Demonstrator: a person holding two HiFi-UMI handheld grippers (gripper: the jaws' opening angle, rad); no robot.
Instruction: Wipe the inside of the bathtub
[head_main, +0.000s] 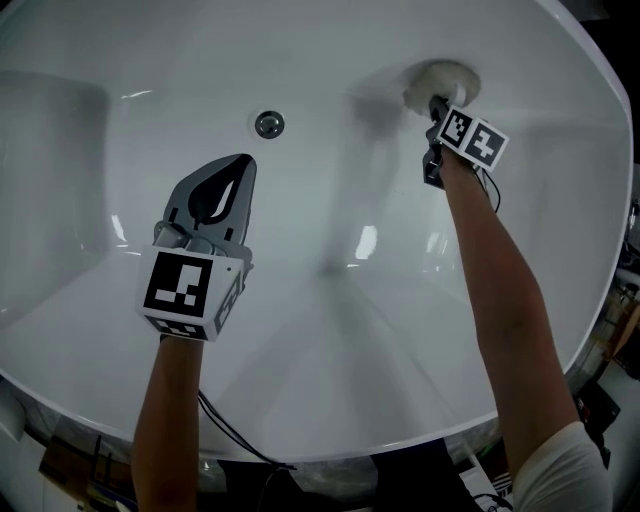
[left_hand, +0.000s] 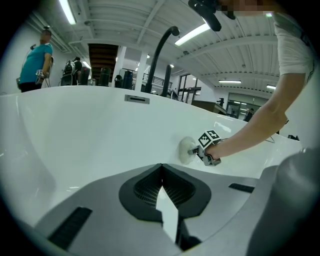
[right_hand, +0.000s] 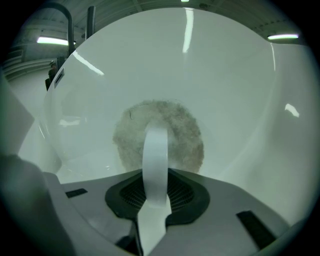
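As the head view looks steeply down into the white bathtub (head_main: 330, 330), the nearest thing is the left gripper (head_main: 240, 170), which hangs over the tub floor just on the near side of the drain (head_main: 268, 124). Its jaws are closed tip to tip with nothing between them, so it takes no part in the wiping.

Beyond the drain and to its right, the right gripper (head_main: 437, 105) is clamped on the white band handle (right_hand: 155, 150) of a round scrubbing pad (head_main: 440, 80). The pad lies flat against the sloping tub wall.

The pad looks fuzzy and soft, and I judge it to be light; it should flatten a little under pressure. The band on its back is the proper place to hold, and the jaws grip the lower part of its loop. The band seems flexible, so the pad may twist if the push is not straight. The tub surface is glossy and hard, probably slippery, so the pad should slide easily.

Nothing lies in the tub between the drain and the pad. Beyond the drain, high on the wall, there is a slot-shaped overflow plate (left_hand: 137, 99), and behind the rim a black curved tap (left_hand: 162, 50); both are well apart from the pad. Farther again, a person in a teal shirt (left_hand: 35, 60) stands in the hall.
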